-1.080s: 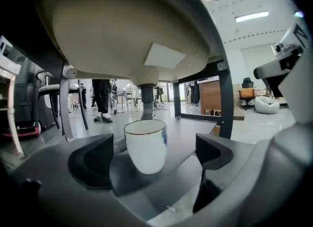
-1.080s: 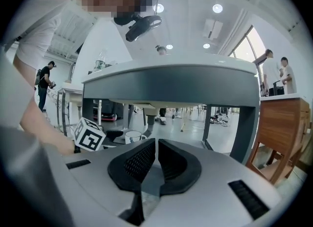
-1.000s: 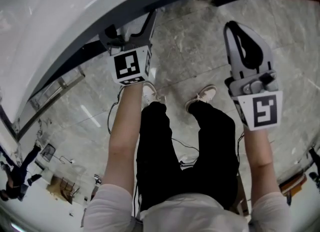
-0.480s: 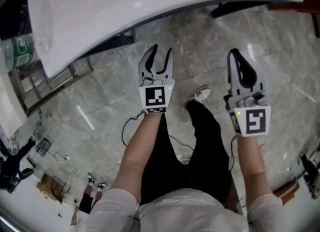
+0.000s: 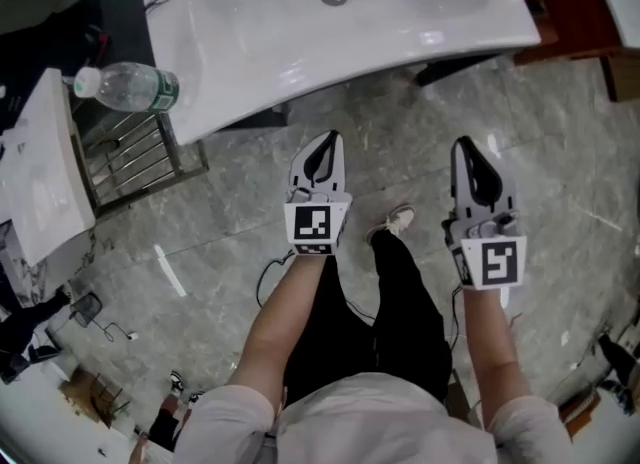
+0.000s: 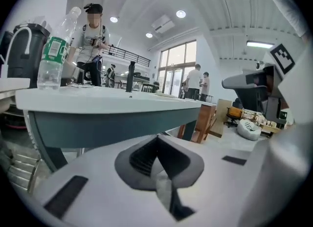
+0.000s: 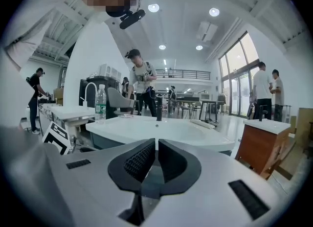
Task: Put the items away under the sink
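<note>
The water bottle (image 5: 128, 87) stands upright at the left end of the white sink (image 5: 420, 22), beside a white worktop (image 5: 40, 182). It lies ahead of and to the left of both tongs, well apart from them and touching neither. The left tongs (image 5: 325, 142) are the nearer of the 2. Their jaws have just been closing and now meet with nothing between them. The right tongs (image 5: 468, 147), farther right, also have their jaws together and empty. Both are held over the grey stone floor (image 5: 570, 212), in front of the sink's near edge.
</note>
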{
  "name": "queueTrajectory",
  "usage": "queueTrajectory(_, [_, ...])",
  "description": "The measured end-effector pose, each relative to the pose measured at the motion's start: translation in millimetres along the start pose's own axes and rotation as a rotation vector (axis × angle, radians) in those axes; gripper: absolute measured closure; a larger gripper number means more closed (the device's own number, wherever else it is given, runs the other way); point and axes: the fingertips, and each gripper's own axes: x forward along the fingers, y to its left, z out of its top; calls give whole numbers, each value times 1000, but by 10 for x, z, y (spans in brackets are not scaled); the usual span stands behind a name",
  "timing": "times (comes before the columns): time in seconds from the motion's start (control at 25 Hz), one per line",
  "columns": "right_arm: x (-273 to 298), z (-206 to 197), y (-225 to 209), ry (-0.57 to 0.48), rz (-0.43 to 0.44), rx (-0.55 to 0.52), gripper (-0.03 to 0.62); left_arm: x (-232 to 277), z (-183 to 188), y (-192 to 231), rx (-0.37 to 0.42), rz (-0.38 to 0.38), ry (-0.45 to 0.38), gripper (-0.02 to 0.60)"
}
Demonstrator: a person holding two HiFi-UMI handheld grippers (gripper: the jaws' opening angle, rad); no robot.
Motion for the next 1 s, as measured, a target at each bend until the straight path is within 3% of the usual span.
queueTrajectory(0.4, [-177, 718, 100, -39, 19, 6, 549, -481, 978, -106, -16, -22, -47, 578])
queueTrajectory(0.6, [-273, 1031, 117, -60, 46, 36, 549, -743, 1615, -271, 40, -50, -109, 578])
queueTrajectory(0.76, [-290, 1265, 153, -84, 84, 98, 549, -967, 2046, -349, 89, -62, -158, 578])
queueTrajectory(1.0, [-277, 1680, 264, -121, 154, 116, 549, -1270, 2451, -356, 63, -35, -183, 578])
